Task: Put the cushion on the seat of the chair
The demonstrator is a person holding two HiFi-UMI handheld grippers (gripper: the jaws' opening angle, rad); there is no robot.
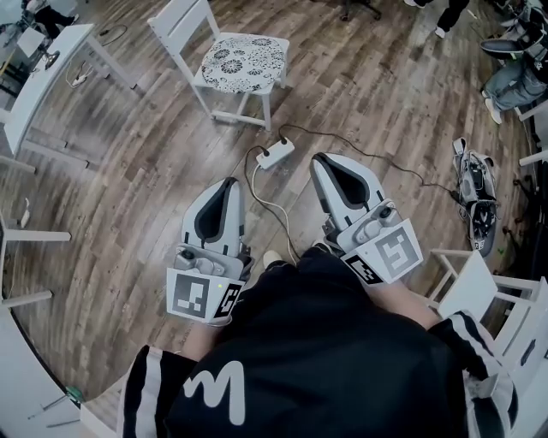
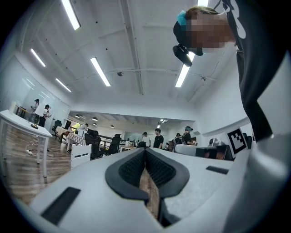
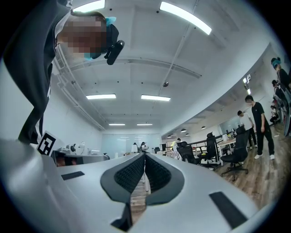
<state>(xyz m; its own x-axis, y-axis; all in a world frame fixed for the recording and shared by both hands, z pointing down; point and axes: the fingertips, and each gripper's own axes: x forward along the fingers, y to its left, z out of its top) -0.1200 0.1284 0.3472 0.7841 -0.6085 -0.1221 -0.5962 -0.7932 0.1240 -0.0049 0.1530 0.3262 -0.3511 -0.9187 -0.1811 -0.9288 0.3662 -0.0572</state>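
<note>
Already cushion [image 1: 244, 62] on chair [image 1: 181, 19] seat, far left; left gripper [image 1: 229, 186], right gripper [image 1: 324, 162] near, both jaws clenched, nothing between.

A lone white mark [image 1: 214, 389] shaped like the letter M stands on the person's black top [image 1: 342, 359]. Just above the top, the marker cubes [image 1: 205, 297] on the left gripper [image 1: 226, 190] and the right gripper [image 1: 325, 164] bear only black-and-white square codes, with no wording.

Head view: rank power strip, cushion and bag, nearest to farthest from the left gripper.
From the left gripper:
1. power strip, just ahead.
2. cushion, farther ahead on the chair seat.
3. bag, far right.
</note>
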